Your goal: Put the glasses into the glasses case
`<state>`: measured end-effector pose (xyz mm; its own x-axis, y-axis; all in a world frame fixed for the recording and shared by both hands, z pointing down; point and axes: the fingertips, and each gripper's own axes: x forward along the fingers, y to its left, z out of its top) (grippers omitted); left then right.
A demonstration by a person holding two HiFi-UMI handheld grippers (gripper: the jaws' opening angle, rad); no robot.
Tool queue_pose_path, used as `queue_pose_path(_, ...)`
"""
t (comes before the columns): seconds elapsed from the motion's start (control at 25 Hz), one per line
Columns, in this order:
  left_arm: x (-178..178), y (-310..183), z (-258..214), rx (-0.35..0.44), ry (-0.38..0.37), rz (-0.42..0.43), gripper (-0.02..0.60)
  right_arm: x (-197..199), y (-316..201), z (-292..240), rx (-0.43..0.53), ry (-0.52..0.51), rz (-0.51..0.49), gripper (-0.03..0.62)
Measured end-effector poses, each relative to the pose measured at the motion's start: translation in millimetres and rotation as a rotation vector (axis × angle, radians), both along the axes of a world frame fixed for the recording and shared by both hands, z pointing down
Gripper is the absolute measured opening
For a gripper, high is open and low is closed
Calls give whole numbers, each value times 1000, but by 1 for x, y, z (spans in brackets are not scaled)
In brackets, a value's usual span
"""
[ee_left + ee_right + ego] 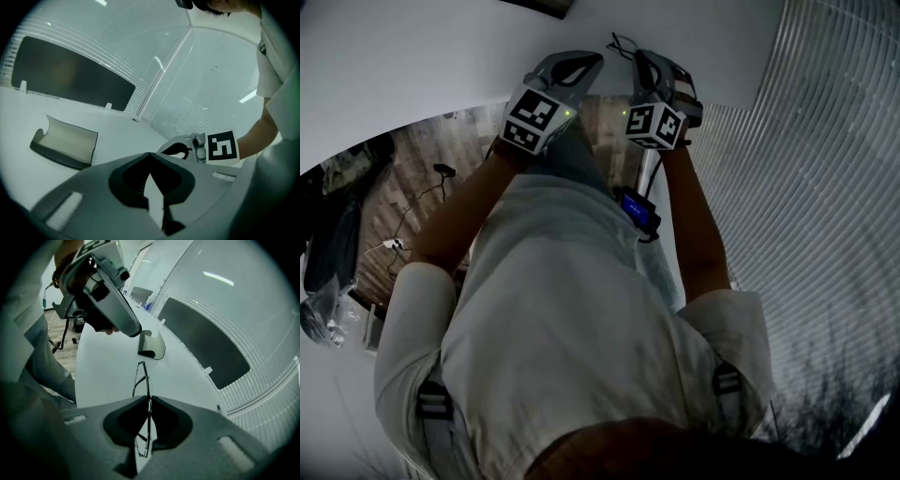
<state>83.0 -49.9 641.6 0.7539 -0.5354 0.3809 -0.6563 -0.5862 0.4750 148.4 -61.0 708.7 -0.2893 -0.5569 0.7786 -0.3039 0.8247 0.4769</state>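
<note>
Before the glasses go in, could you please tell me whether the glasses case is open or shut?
Open: the glasses case lies on the table with its pale inside showing and nothing in it.

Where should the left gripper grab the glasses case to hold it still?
Probably the glasses case by one short end of its dark base, from the side. Its lid stands up behind, and the open front should stay free for the glasses pinched in the right gripper.

No words, numbers or brand names can be read. Only black-and-white square patterns are shown, printed on the left marker cube (532, 119) and the right marker cube (654, 125).
</note>
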Motion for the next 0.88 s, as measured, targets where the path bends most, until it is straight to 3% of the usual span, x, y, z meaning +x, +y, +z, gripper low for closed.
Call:
queue_pose_path(0.52, -1, -1, -71, 98, 13, 2, 0, 9, 12, -91, 80, -93, 128, 20)
queue_pose_path(0.88, -36, -16, -77, 110, -21, -92, 0, -38, -10, -102, 81, -134, 14, 20)
